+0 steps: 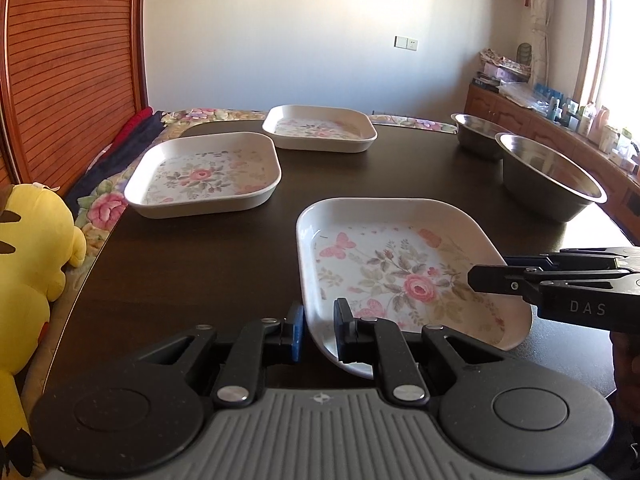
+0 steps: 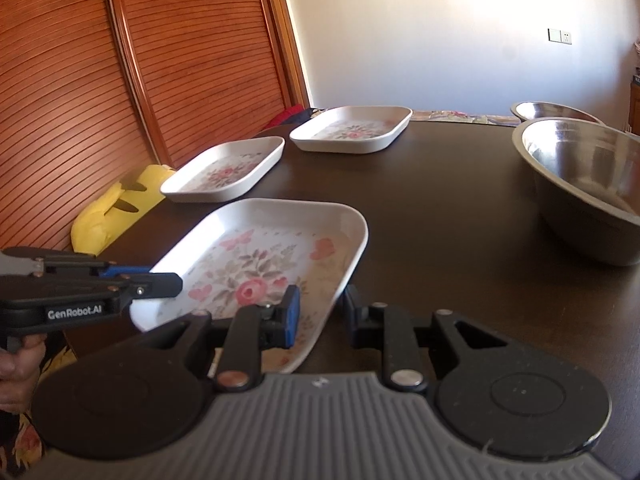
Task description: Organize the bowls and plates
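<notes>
Floral plate [image 1: 400, 276] tilted above dark tabletop [image 1: 200, 264], left tongs [image 1: 320, 330] clamped on its near-left rim, right tongs [image 2: 320, 312] gripping its right rim, steel bowls [image 2: 592, 184] beyond right tongs.

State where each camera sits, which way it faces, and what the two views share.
Left wrist: on the left tongs, facing across the dark wooden table; they clamp the near square floral plate by its left rim; the right tongs enter from the right.
Right wrist: on the right tongs, gripping that plate's right rim; the left tongs and a hand show at left.
Shared: three floral plates, two steel bowls, a yellow plush toy.
</notes>
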{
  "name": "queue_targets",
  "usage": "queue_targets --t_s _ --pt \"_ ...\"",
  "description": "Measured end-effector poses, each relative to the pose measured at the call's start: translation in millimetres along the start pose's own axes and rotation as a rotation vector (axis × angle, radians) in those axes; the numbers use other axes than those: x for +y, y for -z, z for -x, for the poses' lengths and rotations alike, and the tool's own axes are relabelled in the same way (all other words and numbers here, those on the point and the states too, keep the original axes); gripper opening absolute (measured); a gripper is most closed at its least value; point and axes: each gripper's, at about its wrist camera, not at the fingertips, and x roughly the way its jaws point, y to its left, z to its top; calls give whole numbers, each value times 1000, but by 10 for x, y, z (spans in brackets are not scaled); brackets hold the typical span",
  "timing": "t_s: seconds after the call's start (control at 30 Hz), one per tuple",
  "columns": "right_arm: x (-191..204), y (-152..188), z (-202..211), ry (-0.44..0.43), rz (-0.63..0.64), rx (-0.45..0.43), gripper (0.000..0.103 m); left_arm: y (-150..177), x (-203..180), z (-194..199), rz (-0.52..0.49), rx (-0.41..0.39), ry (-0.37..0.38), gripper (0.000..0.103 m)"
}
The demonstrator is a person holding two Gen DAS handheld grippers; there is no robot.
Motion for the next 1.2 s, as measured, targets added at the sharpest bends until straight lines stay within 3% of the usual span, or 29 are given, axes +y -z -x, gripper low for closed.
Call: queue_targets --t_s 0.27,0.67,0.83,0.9,0.93,1.2 --pt "-11 2 -7 0 -5 -3 26 3 19 6 10 -12 -3 16" --pt "-100 -190 165 48 24 -84 28 -239 220 145 37 -98 -21 46" --pt "-35 -449 103 40 104 -105 37 -418 466 79 54 -126 -57 56" --pt "30 -547 38 29 138 -106 49 -481 598 33 64 -132 -75 56" --pt "68 -598 -7 23 156 -103 51 -509 660 10 68 -134 -85 56" --pt "338 -885 -470 -45 221 -30 51 -706 1130 -250 80 -132 -134 56"
